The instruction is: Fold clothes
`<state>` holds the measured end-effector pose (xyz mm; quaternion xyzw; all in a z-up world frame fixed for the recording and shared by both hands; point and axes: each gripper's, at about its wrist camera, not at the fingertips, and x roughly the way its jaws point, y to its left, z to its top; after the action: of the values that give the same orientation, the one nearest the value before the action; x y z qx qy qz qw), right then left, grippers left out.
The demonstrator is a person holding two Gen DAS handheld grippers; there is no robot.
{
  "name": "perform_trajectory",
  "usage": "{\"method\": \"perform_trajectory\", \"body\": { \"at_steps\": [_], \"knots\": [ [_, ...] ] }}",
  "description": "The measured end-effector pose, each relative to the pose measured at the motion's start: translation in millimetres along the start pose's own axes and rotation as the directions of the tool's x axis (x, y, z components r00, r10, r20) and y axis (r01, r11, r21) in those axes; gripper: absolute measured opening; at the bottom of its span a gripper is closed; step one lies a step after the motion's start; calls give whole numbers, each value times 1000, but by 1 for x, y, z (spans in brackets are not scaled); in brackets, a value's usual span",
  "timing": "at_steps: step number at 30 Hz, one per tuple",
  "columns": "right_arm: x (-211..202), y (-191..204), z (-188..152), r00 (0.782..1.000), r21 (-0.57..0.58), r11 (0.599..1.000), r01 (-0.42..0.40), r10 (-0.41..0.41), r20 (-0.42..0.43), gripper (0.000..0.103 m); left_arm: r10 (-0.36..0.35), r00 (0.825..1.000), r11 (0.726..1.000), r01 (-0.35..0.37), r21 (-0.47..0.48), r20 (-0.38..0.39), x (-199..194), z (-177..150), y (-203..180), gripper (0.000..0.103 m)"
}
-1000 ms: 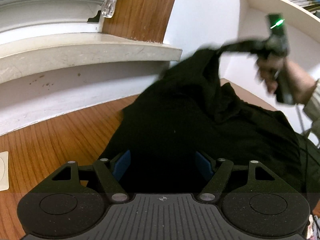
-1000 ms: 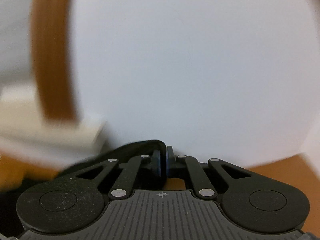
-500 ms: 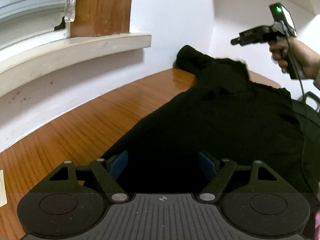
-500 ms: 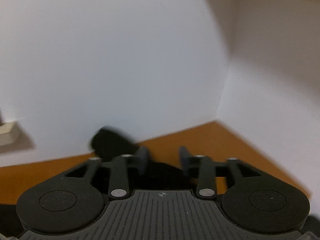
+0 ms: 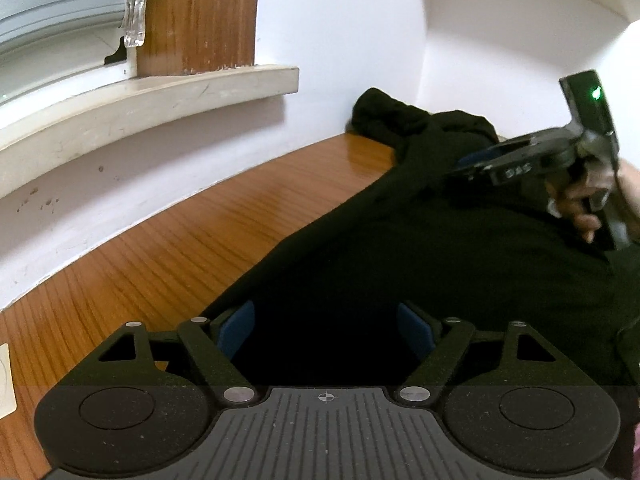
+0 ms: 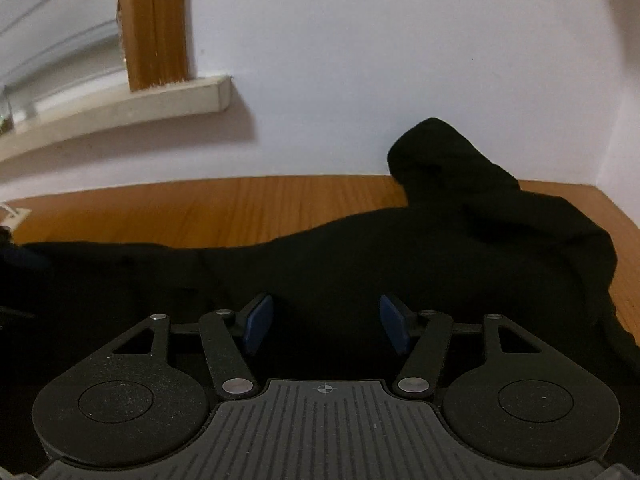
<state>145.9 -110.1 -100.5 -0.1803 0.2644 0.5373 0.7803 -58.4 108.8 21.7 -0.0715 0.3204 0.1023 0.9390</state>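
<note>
Both tongs stand apart and hold nothing, but I begin with the largest thing, the garment [image 5: 420, 240]. It is black and lies on the wooden surface [image 5: 192, 248], spread from the near edge to the far corner, where one end [image 6: 440, 156] is bunched up against the white wall [image 5: 340, 40]. I judge that the task is only at its start: the cloth is laid down more or less flat, but I can see no clean fold in it, and the fabric is so dark that I cannot tell which part is sleeve, hem or collar. The bunched end must be pulled straight, and then all the folding is left to do.

My left tongs [image 5: 326, 334] are wide open. The blue pads [image 5: 236, 330] stand on both sides of the near edge of the garment, with cloth between them, but I cannot see that they press on it.

My right tongs [image 6: 326, 324] have just been opening, and now they are about half open. Black cloth lies below and between the pads [image 6: 258, 324], but they do not pinch it. In the left view, my hand [image 5: 580, 200] carries these tongs low over the far part of the garment.
</note>
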Motion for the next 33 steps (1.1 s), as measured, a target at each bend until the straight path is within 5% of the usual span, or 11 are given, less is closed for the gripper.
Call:
{"method": "perform_trajectory", "body": {
  "at_steps": [4, 10, 15, 19, 24, 27, 33],
  "knots": [
    [10, -1, 0, 1000, 0, 1000, 11, -11, 20, 61, -9, 1000, 1000, 9, -1, 9, -7, -2, 0, 82],
    [6, -9, -5, 999, 27, 1000, -8, 7, 39, 63, 95, 995, 994, -97, 55, 26, -61, -17, -3, 82],
    [5, -8, -7, 999, 17, 1000, -1, 0, 37, 63, 204, 979, 979, -204, -13, 14, -124, -49, 25, 81],
    [4, -7, -7, 999, 16, 1000, 2, -3, 37, 63, 220, 975, 972, -222, -79, -31, -152, -74, 42, 75],
    [2, -8, -7, 999, 14, 1000, 8, -8, 36, 64, 195, 979, 974, -199, -105, -52, -151, -85, 46, 48],
    [1, -7, -7, 999, 10, 1000, 14, -14, 36, 64, 157, 987, 984, -159, -79, -36, -150, -85, 42, 8],
    [0, -4, -6, 999, 20, 999, 33, -34, 37, 64, 347, 937, 937, -348, 25, 49, -154, -53, 52, 7]
  ]
}}
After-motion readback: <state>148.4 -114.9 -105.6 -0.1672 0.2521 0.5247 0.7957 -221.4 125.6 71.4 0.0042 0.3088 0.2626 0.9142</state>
